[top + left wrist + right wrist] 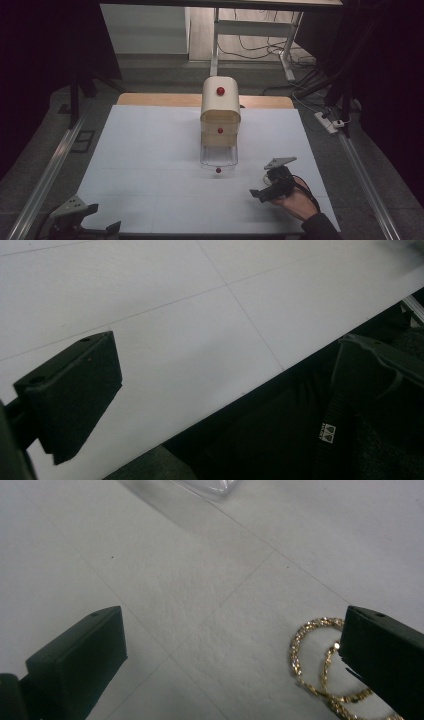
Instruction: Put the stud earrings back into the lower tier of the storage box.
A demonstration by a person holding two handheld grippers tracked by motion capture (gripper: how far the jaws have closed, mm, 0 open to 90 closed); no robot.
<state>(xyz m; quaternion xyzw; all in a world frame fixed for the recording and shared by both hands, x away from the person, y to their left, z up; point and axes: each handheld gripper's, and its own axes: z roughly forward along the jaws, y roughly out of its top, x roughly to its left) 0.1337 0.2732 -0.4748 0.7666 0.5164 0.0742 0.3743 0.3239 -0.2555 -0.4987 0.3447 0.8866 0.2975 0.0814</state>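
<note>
Centred toward the table's far edge: a cream round-topped drawer cabinet with red knobs (220,107), standing on the white table (150,165). Pulled out in front of it, toward the near side: a clear plastic drawer (218,156). Right of that drawer, near the right edge: the right gripper (270,186), just above a gold chain (320,665) lying on the table beside 1 jaw. At the near-left corner: the left gripper (92,220).

Gold chain (320,665) partly hidden behind right tongs (235,665) (lower loop cropped).
</note>
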